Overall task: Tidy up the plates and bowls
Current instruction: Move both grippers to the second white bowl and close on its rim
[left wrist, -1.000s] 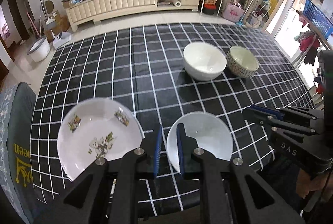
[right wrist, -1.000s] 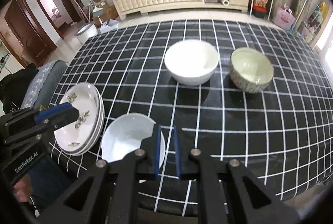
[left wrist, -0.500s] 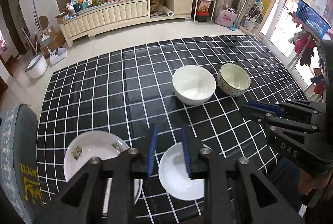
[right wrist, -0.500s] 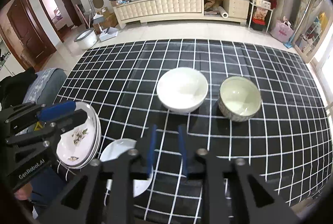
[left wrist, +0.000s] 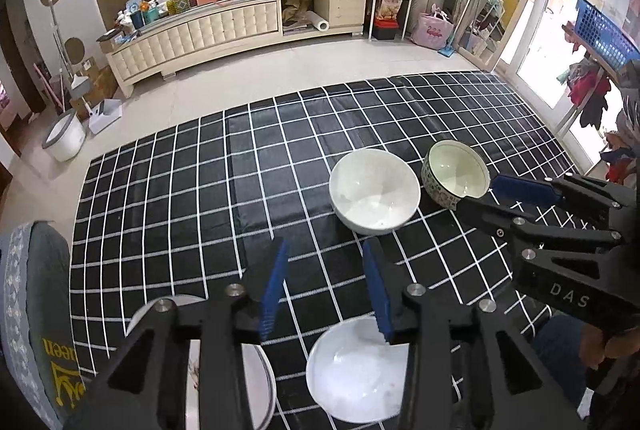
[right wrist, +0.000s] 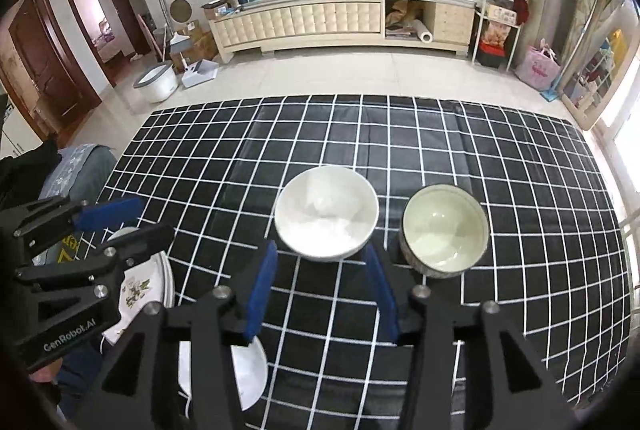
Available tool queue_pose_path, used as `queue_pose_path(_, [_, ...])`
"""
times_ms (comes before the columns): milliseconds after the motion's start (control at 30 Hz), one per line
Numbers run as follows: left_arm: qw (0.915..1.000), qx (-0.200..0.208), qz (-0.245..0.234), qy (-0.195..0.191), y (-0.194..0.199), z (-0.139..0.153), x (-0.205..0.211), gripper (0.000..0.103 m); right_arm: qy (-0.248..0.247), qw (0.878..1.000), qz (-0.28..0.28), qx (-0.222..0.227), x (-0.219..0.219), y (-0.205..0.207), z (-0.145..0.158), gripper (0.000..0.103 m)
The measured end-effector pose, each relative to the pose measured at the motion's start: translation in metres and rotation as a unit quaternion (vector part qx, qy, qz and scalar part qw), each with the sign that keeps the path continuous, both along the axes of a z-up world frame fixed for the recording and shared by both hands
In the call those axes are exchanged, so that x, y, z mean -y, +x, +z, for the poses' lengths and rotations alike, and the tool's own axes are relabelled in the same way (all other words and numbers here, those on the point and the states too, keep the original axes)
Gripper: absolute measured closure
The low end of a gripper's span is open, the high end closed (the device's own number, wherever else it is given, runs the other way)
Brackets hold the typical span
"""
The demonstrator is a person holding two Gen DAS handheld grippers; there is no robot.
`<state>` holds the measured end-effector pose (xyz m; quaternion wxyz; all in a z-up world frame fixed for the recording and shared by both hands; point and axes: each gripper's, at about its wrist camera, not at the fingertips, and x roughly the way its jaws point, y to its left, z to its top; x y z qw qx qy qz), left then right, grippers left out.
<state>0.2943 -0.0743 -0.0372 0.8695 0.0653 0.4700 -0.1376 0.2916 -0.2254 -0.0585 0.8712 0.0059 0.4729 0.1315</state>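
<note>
On the black checked tablecloth (left wrist: 180, 198) a plain white bowl (left wrist: 374, 190) stands beside a patterned bowl (left wrist: 456, 174). Nearer me lie a shallow white dish (left wrist: 352, 378) and a stack of flowered plates (right wrist: 148, 286), partly hidden by the gripper arms. My left gripper (left wrist: 326, 270) hovers above the dish, its jaws opening with nothing between them. My right gripper (right wrist: 320, 270) hangs in front of the white bowl (right wrist: 326, 218), its jaws also opening and empty. Each gripper shows in the other's view: the right gripper (left wrist: 480, 195) and the left gripper (right wrist: 154, 218).
A grey cushioned chair (left wrist: 28, 290) stands at the table's left edge. A long cream sideboard (left wrist: 224, 26) crowded with items runs along the far wall. A person's hand (left wrist: 616, 342) holds the right gripper. The cloth's far half (right wrist: 360, 134) carries no dishes.
Both pairs of jaws were shut at the shallow white dish's rim and now stand apart. Both grippers have risen and drawn back, so the dish lies low in both views.
</note>
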Motion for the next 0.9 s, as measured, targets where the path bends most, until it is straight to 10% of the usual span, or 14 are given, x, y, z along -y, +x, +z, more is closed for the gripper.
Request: queue_pose_path(900, [0.9965,-0.078,-0.023,0.014,0.107,-0.092,0.026,0.067,0.002,0.997,-0.007,-0.079,0.013,0.078,-0.089,0.051])
